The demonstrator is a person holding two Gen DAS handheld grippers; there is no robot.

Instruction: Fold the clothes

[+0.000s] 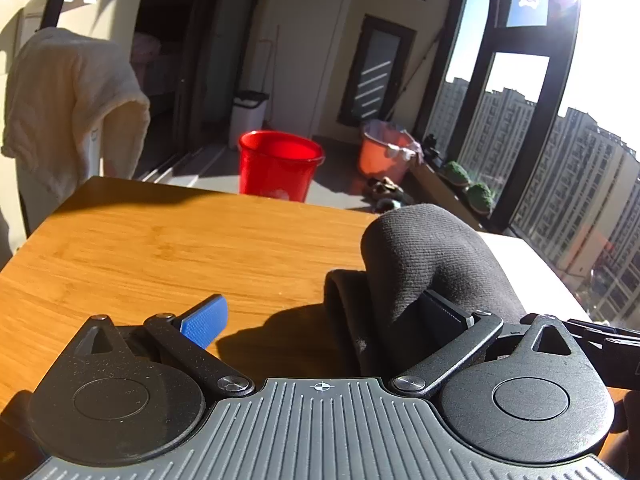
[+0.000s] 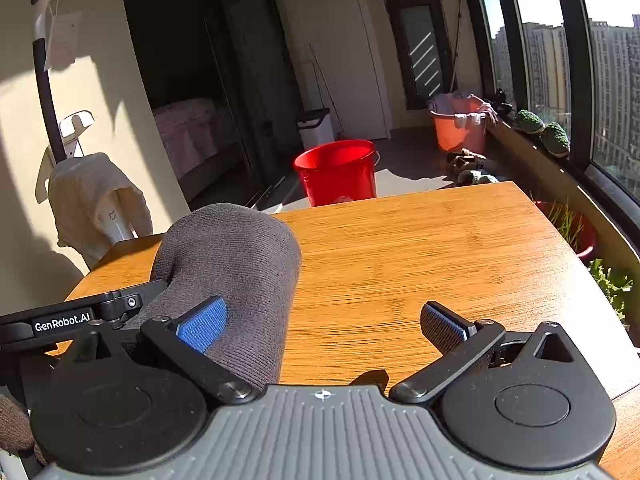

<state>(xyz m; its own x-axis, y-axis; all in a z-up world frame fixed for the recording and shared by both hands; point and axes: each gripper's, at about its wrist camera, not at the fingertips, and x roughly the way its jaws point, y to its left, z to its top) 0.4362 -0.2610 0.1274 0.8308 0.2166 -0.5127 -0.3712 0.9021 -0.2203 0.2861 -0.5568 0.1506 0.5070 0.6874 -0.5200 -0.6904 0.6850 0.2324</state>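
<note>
Gaping level over table (image 2: 420, 248): both tongs (image 1: 324, 320) (image 2: 324, 324).

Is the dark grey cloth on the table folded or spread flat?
Folded, or at least bunched: the dark grey cloth rises in a rounded hump on the table, between both open grippers, not flat.

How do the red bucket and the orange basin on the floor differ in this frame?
The red bucket stands nearer the wooden table; the orange basin sits farther back by the window. The red bucket's visible interior looks bare, while the orange basin has cloth draped over its rim. The bucket is saturated red; the basin is a paler orange. Both stand upright on the floor in sunlight.
</note>
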